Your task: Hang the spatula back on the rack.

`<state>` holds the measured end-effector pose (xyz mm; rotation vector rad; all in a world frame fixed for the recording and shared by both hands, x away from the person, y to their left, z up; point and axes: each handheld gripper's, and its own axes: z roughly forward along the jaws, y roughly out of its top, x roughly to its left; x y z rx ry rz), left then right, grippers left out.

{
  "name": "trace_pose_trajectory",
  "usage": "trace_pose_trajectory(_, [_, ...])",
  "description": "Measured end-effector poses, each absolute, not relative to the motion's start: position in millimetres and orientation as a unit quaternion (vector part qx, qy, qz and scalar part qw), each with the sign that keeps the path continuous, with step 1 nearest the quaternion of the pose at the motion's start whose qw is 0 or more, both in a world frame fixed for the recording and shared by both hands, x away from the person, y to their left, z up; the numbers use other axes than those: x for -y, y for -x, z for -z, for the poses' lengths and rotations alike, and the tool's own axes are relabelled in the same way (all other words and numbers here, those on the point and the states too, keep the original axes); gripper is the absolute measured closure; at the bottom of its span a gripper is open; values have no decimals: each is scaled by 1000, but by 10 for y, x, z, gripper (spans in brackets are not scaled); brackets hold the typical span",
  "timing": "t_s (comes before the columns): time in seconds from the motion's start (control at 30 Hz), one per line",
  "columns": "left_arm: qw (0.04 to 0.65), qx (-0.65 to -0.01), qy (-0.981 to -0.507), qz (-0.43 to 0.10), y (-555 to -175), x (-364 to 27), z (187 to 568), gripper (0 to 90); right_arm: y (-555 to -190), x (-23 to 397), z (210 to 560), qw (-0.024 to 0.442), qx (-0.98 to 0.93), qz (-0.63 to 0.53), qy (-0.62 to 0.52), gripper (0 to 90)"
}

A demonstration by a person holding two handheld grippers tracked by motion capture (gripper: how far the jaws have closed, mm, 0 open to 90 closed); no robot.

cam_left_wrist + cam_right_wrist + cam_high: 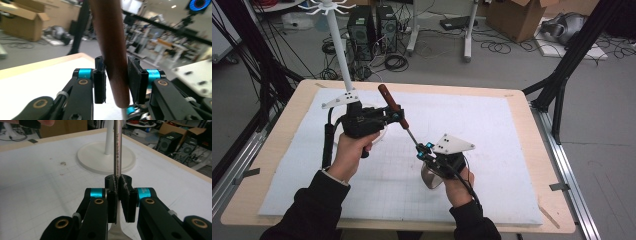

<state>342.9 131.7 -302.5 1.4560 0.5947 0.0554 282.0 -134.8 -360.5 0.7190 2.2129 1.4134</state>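
A utensil with a brown wooden handle (389,101) and a thin metal shaft (410,134) is held slanted above the white mat between both grippers. My left gripper (396,116) is shut on the wooden handle (110,37); in the left gripper view its pads (100,82) press both sides near the handle's lower end. My right gripper (424,148) is shut on the metal shaft (117,150), lower down. The utensil's metal bowl (431,177) shows under the right hand, and part of it (117,231) below the jaws in the right gripper view.
A white stand with a tall pole (341,55) and hooks on top rises behind the left gripper; its round base (106,157) rests on the white mat (492,140). The wooden table edge (532,150) frames the mat. Boxes, computers and cables lie on the floor beyond.
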Motion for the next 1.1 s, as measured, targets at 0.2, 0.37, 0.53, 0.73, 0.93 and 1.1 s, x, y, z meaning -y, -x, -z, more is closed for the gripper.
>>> trace_pose_trajectory(0.2, [714,-234,-660,-17,-3370,-1283,2986,733,-2888,1384,3618,164,-801,-526,-234,838])
trace_pose_trajectory(0.37, [718,-195,-667,-19,-3320,-1300,2919,735,-2945,1432,3618,123,-801,-551,-198,719])
trace_pose_trajectory(0.53, [723,-147,-675,-2,-3280,-1333,2861,734,-3055,1512,3622,54,-791,-592,-145,633])
trace_pose_trajectory(0.73, [716,-92,-692,25,-3229,-1319,2850,733,-3113,1474,3632,-12,-793,-603,-78,678])
trace_pose_trajectory(0.93, [710,-70,-700,31,-3187,-1316,2853,733,-3077,1377,3657,-28,-806,-589,-54,834])
trace_pose_trajectory(1.1, [711,-133,-691,-25,-3160,-1315,2889,509,-3041,1367,3668,1,-801,-592,-90,843])
